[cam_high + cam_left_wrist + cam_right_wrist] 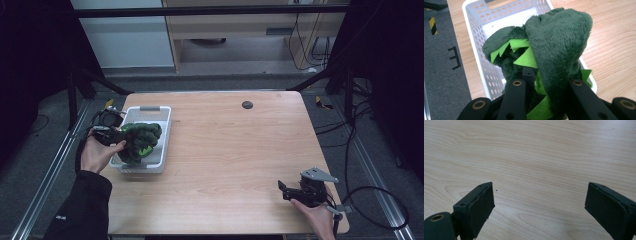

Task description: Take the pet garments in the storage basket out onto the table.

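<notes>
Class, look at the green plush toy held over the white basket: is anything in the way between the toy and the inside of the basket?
Nothing visible does. The left gripper is shut on the plush toy, which hangs over the white basket. The part of the basket floor that shows is bare.

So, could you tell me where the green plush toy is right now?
In the high view, the green plush toy sits at the table's left side, clamped in the left gripper over the white perforated basket.
</notes>
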A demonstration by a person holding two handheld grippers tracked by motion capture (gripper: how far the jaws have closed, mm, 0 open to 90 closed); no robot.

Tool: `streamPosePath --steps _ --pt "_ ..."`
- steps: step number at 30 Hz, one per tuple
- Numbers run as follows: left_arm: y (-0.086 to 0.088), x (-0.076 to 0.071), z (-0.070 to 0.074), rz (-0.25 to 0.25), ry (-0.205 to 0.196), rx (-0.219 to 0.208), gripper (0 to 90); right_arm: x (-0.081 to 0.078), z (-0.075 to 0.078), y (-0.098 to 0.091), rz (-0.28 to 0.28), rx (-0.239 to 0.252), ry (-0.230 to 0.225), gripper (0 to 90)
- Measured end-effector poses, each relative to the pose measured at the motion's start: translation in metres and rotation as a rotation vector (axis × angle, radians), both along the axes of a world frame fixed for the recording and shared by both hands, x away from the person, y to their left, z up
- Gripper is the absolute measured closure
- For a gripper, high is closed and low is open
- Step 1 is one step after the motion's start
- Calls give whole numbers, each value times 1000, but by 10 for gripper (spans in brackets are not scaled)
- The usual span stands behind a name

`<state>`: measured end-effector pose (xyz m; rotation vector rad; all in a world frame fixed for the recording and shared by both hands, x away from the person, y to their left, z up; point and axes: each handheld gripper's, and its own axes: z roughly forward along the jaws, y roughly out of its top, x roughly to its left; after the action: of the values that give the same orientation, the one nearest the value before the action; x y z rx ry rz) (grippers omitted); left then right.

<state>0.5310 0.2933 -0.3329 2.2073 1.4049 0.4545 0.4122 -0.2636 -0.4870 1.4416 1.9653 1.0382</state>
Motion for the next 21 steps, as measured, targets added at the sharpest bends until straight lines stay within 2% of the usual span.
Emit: streamPosePath --steps 6,21 --pt "-1 -4 10 -29 7 14 764 0 0 0 -1 3 1 86" --pt "-6 -16 36 -80 -28 -4 764 0 1 0 -1 2 -3 86"
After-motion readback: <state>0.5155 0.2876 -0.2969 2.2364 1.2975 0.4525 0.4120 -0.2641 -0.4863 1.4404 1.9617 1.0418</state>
